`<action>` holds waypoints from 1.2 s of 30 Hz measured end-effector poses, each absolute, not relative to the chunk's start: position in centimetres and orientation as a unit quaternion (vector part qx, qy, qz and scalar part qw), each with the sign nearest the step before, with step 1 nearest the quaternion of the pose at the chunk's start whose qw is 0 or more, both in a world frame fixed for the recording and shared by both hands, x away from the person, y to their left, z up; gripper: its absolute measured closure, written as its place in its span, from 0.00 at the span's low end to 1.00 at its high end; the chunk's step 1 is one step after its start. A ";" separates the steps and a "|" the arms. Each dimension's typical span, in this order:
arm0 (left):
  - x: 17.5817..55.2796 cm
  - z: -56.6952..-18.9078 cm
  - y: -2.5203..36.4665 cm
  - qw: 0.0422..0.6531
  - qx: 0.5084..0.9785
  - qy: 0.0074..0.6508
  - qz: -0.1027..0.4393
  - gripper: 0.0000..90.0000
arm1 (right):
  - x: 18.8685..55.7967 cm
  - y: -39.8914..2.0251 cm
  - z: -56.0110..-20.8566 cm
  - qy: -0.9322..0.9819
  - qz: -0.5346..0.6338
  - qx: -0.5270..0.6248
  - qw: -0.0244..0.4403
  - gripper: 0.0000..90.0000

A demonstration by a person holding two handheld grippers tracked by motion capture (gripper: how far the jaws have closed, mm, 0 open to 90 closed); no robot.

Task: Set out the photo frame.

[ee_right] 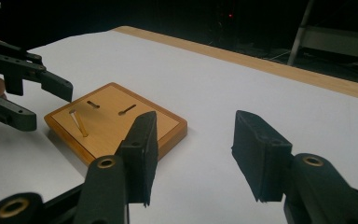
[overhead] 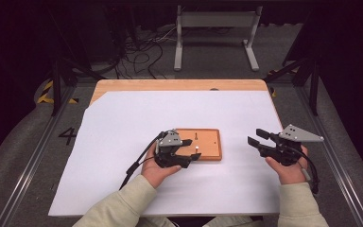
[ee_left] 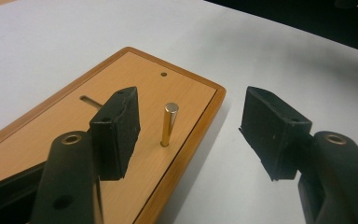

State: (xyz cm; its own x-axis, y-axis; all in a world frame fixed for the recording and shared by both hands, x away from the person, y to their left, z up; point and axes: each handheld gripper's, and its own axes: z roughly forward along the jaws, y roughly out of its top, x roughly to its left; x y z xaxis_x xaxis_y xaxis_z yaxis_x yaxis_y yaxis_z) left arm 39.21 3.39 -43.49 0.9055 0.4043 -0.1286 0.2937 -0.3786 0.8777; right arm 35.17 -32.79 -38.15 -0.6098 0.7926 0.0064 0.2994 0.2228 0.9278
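A small wooden board [overhead: 208, 144] lies on the white sheet. A brass pin [ee_left: 169, 124] stands upright near the board's edge, between the open jaws of my left gripper [ee_left: 190, 105] and touched by neither. The high view has that left gripper [overhead: 192, 150] over the board's left part, at the pin [overhead: 197, 148]. A second pin [ee_right: 127, 109] lies flat on the board, beside a dark slot [ee_right: 93, 104]. My right gripper [overhead: 255, 137] hovers open and holds nothing, to the right of the board. Its own view looks across at the board [ee_right: 168, 123], the upright pin [ee_right: 79, 123] and the left gripper [ee_right: 51, 108].
The white sheet [overhead: 123, 123] covers most of a wooden table [overhead: 179, 85]. A small hole [ee_left: 163, 74] sits near the board's far corner. Beyond the table stand a metal frame [overhead: 215, 35] and loose cables [overhead: 142, 52] on the floor.
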 end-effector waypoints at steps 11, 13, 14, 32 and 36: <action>40.1 -45.3 2.2 0.516 0.827 0.212 0.069 0.53 | 35.1 -32.6 -38.1 0.742 0.507 0.367 0.240 0.56; 40.3 -45.6 2.1 0.513 0.828 0.216 0.071 0.59 | 35.2 -32.5 -38.1 0.742 0.507 0.366 0.239 0.56; 40.3 -45.6 2.1 0.513 0.828 0.216 0.071 0.60 | 35.2 -32.5 -38.1 0.742 0.508 0.365 0.240 0.56; 40.6 -46.0 2.1 0.501 0.838 0.204 0.075 0.93 | 35.2 -32.4 -38.1 0.745 0.506 0.364 0.238 0.55; 40.5 -46.1 2.1 0.502 0.837 0.201 0.081 0.93 | 35.2 -32.4 -38.1 0.745 0.506 0.363 0.238 0.55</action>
State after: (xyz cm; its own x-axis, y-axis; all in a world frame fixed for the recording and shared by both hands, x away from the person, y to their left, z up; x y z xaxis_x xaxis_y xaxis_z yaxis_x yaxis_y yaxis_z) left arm 40.54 2.09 -46.05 0.9063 0.4175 -0.0659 0.2547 -0.4150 0.8734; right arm 35.22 -32.36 -38.09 -0.6232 0.7819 0.0118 0.2990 0.2244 0.9275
